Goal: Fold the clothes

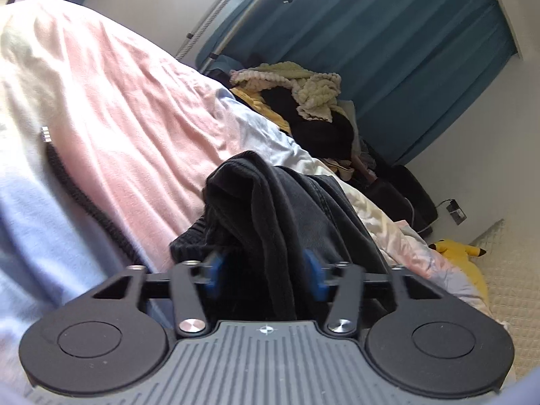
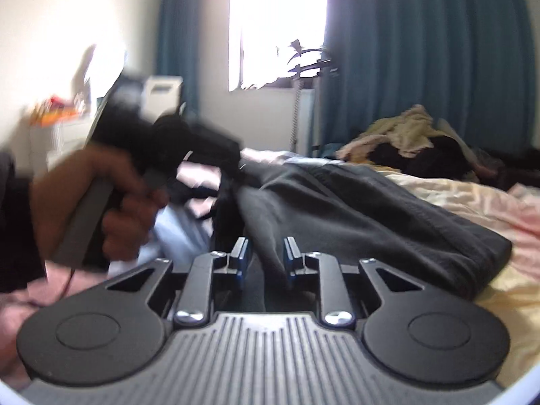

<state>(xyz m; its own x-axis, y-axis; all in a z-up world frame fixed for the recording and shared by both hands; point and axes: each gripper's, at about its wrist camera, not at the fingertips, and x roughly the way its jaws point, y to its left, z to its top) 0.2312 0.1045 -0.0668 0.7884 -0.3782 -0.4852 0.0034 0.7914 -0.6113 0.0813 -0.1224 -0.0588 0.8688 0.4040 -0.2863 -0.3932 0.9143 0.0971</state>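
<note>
A dark grey garment [image 1: 287, 209] lies on a pink and pale blue bed cover [image 1: 128, 118]. In the left wrist view my left gripper [image 1: 265, 270] has a bunched fold of it between its blue pads [image 1: 214, 271]. In the right wrist view the garment [image 2: 354, 209] stretches across the bed, and my right gripper [image 2: 265, 258] is shut on a fold of its edge. The left gripper's blurred body [image 2: 162, 141] and the hand holding it [image 2: 101, 202] show at the left of that view, at the garment's far end.
A heap of other clothes [image 1: 303, 108] lies beyond the bed in front of teal curtains [image 1: 405, 50]; it also shows in the right wrist view [image 2: 415, 138]. A yellow plush toy [image 1: 459, 253] lies on the floor. A bright window [image 2: 276, 23] and white drawers [image 2: 50, 135] stand behind.
</note>
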